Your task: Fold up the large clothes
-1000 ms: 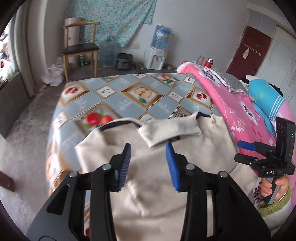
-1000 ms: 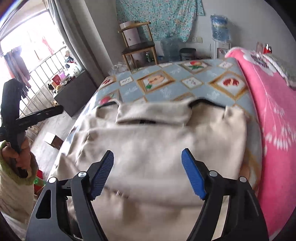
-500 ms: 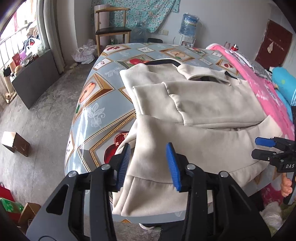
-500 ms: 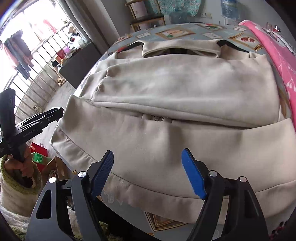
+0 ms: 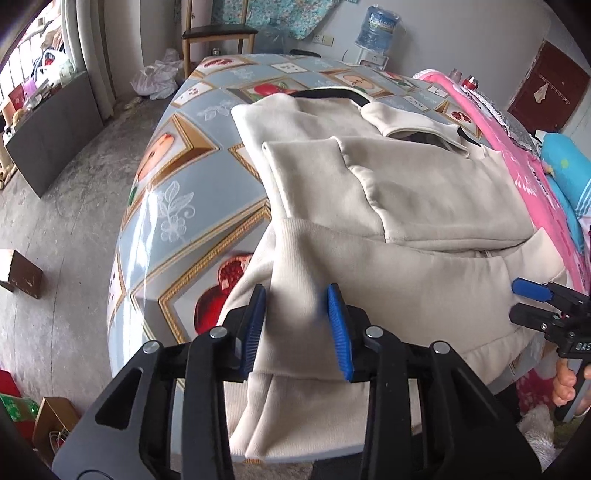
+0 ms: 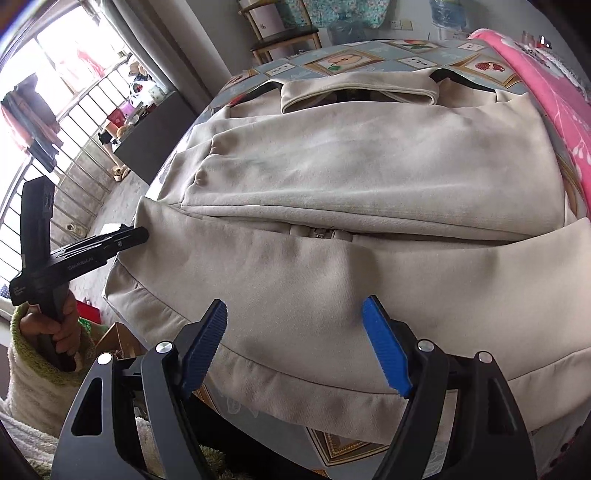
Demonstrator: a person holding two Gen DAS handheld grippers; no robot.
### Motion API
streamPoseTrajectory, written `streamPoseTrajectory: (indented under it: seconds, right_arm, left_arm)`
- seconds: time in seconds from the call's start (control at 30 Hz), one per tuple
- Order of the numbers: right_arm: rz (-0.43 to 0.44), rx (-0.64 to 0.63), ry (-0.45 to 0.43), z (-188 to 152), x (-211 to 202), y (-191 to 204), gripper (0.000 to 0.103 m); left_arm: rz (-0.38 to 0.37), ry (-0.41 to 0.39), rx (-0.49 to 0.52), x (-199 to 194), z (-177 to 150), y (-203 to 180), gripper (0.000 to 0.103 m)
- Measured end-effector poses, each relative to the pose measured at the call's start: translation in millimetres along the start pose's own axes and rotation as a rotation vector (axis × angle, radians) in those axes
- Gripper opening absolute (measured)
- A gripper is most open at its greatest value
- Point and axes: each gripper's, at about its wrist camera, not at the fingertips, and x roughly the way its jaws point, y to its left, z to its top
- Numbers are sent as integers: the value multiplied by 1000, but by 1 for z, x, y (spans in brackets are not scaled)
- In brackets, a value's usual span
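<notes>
While the left gripper (image 5: 295,328) jaws have been closing around the jacket (image 5: 406,221) hem's corner, the right gripper (image 6: 295,343) gapes open above the hem.

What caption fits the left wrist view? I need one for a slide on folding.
Left tool closing around the near hem corner of a beige jacket on a fruit-print tablecloth.

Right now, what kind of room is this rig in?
Likely a lived-in home room: pink bedding beside the oilcloth-covered table, a water dispenser and wooden chair at the wall.
</notes>
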Motion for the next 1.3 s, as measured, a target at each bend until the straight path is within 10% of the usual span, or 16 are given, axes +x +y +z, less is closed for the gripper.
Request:
streamPoseTrajectory:
  seconds: [0.23,0.53,1.0,1.3]
  right_arm:
    - [7,-3,9,3,6,2,74]
    - [63,47,-24,5,-13,0,74]
    - [792,572,200,23,53,9,74]
    - [796,573,303,36,98,54,69]
  left_arm:
    - [-37,26,-50,6,-7,11,33]
    - [-17,-79,26,-14,-14,-1,8]
    - [84,-215,381,-64,-53,-65,6]
    - [36,-184,420,-64,-65,-71,6]
